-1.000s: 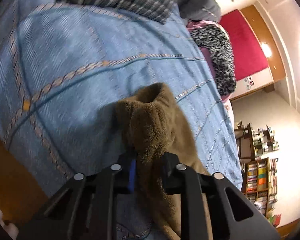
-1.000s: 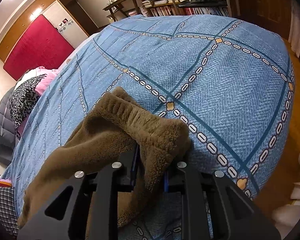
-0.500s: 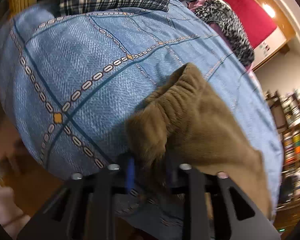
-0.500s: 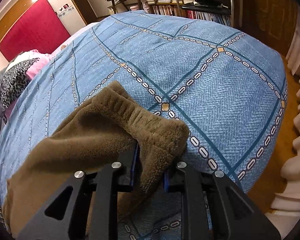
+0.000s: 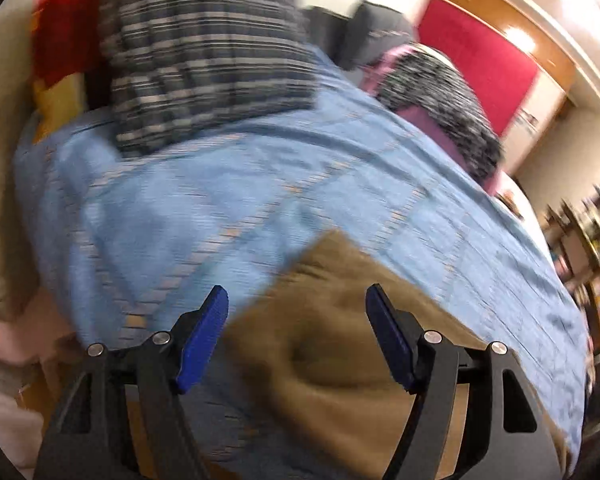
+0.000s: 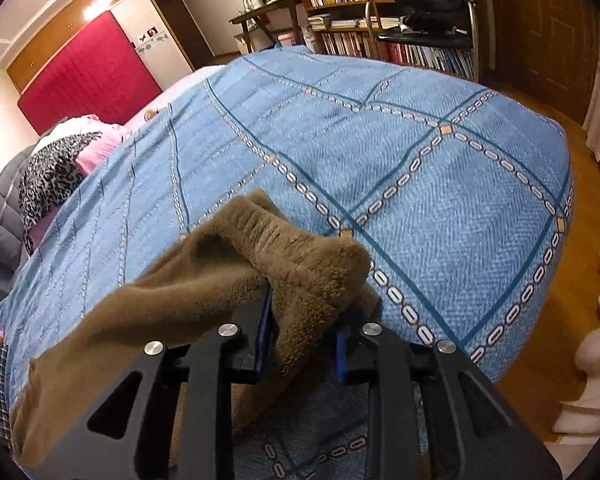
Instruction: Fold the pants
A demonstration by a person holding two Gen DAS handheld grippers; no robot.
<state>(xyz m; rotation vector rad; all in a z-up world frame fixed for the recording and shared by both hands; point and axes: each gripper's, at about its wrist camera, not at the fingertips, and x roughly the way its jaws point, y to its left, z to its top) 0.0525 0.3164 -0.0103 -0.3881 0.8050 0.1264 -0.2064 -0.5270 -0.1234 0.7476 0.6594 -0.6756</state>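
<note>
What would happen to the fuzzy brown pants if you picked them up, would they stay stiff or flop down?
The fuzzy brown pants would probably flop: they already sag and bunch between the right gripper as its jaws open. The thick fleece pile looks soft and grippy, so likely not slippery. On the blue patterned bedspread a push would probably wrinkle them rather than slide them.

fuzzy brown fleece pants point(image 6: 300, 268); woven matt blue bedspread point(image 6: 440, 184).

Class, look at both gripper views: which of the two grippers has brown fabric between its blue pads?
The right gripper: the brown pants bunch between its opening pads. The left gripper is opening too, nothing between its pads.
</note>
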